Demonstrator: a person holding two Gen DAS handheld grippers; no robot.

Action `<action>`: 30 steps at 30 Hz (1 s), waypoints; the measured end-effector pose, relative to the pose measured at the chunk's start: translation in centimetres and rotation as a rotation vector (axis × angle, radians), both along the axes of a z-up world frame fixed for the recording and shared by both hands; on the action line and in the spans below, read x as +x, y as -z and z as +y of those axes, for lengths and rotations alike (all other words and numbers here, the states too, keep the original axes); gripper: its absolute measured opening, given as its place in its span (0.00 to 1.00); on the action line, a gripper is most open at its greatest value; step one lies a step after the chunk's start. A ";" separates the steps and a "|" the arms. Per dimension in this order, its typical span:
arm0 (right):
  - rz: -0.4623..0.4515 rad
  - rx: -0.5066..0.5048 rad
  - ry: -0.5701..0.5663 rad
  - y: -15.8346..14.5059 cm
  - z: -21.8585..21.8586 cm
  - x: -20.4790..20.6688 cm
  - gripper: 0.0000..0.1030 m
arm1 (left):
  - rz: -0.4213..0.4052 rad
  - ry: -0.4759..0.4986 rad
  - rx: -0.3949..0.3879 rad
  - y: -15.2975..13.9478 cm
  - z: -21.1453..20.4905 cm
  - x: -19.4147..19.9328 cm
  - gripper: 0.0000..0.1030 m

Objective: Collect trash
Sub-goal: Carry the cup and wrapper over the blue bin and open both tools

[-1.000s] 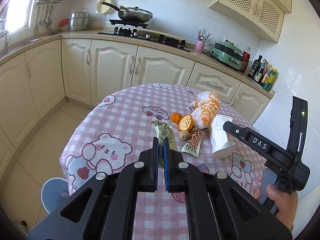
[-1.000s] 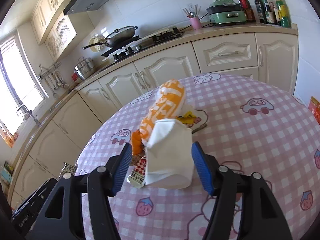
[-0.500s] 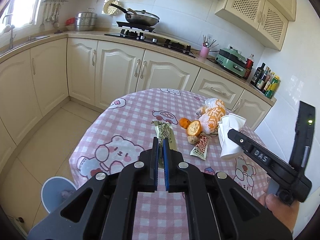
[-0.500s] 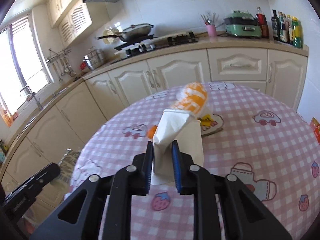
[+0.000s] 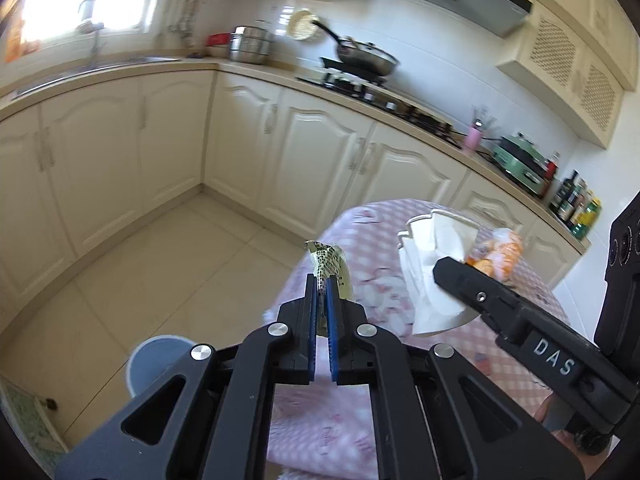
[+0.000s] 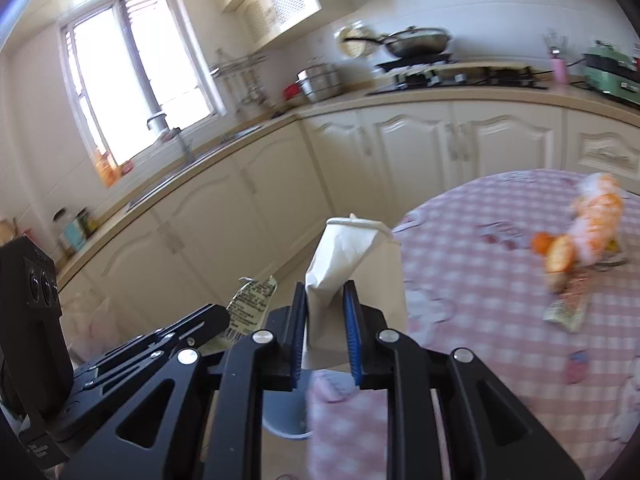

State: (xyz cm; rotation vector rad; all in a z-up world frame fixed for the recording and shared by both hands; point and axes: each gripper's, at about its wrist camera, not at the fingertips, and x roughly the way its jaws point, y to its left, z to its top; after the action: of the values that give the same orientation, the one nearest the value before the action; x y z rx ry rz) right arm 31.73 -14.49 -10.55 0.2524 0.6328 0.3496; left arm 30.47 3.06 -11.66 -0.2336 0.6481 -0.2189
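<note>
My left gripper (image 5: 321, 292) is shut on a green printed snack wrapper (image 5: 330, 266), held in the air beyond the table's left edge; the wrapper also shows in the right wrist view (image 6: 250, 306). My right gripper (image 6: 326, 312) is shut on a white paper bag (image 6: 344, 256), also lifted near the table edge; the bag shows in the left wrist view (image 5: 434, 272). On the pink checked table (image 6: 480, 280) lie an orange-and-white plastic bag (image 6: 596, 212), orange peel (image 6: 558, 248) and a red-and-white wrapper (image 6: 570, 308).
A pale blue bin (image 5: 154, 360) stands on the tiled floor left of the table; its rim shows below my right gripper (image 6: 286, 412). Cream cabinets (image 5: 312, 160) and a counter with a stove and pan (image 5: 366, 58) run along the far walls.
My right gripper has shut on the white bag and lifted it. Both grippers have swung left with their loads, from over the table toward its edge above the floor and bin.
</note>
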 end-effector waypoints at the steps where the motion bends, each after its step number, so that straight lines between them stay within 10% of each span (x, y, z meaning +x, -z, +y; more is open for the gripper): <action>1: 0.007 0.001 -0.025 0.4 1.4 0.3 0.17 | 0.007 -0.024 0.000 0.3 1.3 -0.1 0.03; 22: 0.255 -0.082 -0.294 13.8 20.7 8.0 0.17 | 0.259 -0.329 0.014 11.3 16.0 4.4 0.05; 30: 0.290 -0.091 -0.291 15.8 21.0 9.2 0.18 | 0.289 -0.344 0.001 13.3 16.6 5.7 0.37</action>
State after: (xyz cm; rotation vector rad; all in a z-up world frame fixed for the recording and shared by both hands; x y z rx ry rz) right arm 40.95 6.52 -26.35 0.1239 0.9734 0.5686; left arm 36.15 19.70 -25.01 -0.3754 0.8811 0.1494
